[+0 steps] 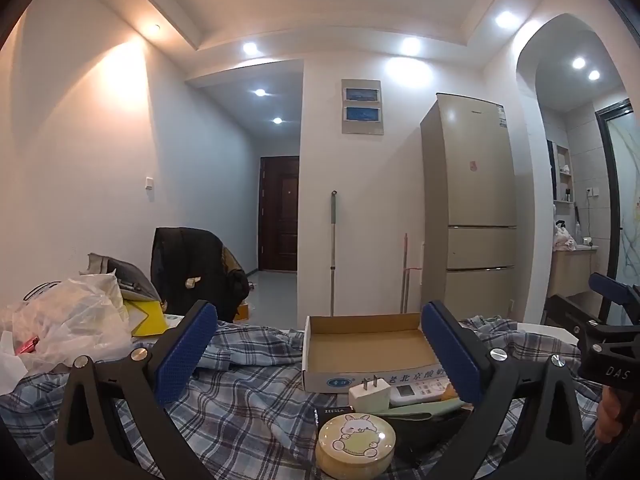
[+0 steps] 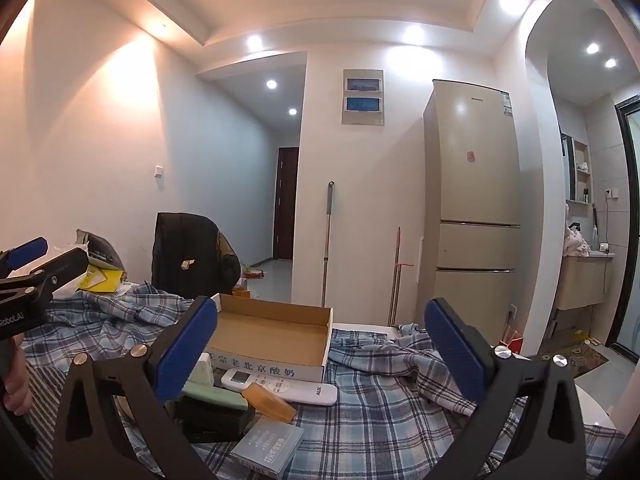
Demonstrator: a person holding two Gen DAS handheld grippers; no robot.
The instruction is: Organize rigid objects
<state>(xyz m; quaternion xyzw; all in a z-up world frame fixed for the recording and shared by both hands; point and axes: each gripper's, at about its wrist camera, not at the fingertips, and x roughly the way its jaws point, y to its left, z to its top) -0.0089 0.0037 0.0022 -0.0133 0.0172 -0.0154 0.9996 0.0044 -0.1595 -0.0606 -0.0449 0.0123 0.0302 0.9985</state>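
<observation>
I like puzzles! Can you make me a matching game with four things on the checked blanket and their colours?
Things:
1. charger plug
2. round bunny tin
3. small case
4. flat box

Colours:
a. orange
b. grey-blue
c. white
d. pale yellow

Pairs: 1-c, 2-d, 3-a, 4-b
</observation>
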